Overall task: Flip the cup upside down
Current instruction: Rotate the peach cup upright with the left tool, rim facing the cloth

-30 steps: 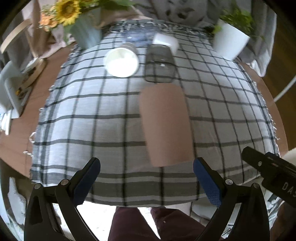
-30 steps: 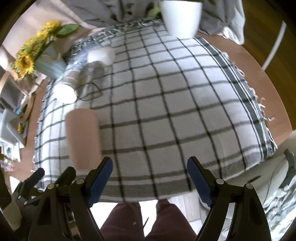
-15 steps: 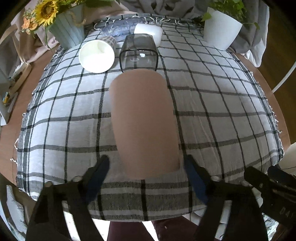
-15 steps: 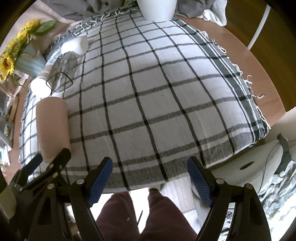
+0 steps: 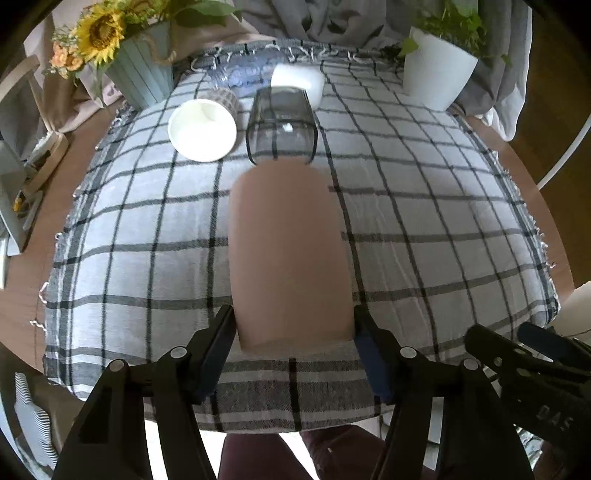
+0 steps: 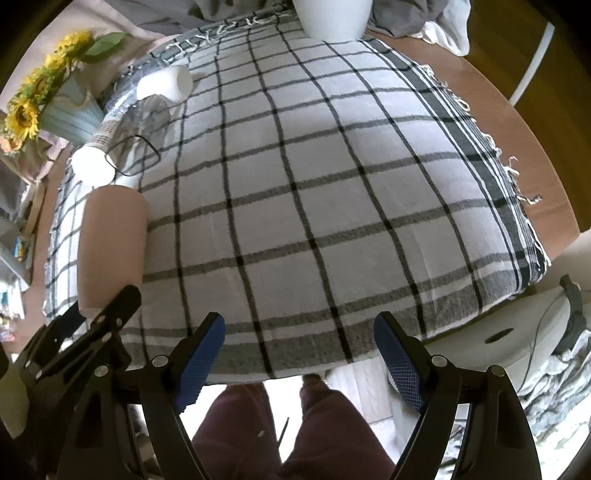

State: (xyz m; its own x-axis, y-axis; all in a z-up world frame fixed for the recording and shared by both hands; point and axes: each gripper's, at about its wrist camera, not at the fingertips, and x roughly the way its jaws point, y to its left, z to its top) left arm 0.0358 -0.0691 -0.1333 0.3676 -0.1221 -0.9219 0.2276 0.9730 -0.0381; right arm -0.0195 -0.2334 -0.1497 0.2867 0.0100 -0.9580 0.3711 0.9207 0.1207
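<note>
Just short of the smoky glass tumbler (image 5: pixel 281 125), my left tongs (image 5: pixel 291 334) have now closed around the tall pink matte cup (image 5: pixel 288 254), ready to flip; right tongs (image 6: pixel 299 354) stay spread.

A pale terracotta-pink cup (image 5: pixel 288 254) is showing plain and unpatterned at the centre of the frame, lying on a white cloth (image 5: pixel 424 221) that is carrying a black-and-grey check. Above it a smoky grey glass (image 5: pixel 281 125) and a white cup (image 5: pixel 202 130) are sitting, with yellow sunflowers (image 5: pixel 99 35) in a pale blue ribbed pot (image 5: pixel 142 74) glowing at upper left. The fingers (image 6: pixel 201 358) are wearing blue pads on black frames over the brown wood counter (image 6: pixel 546 155).
</note>
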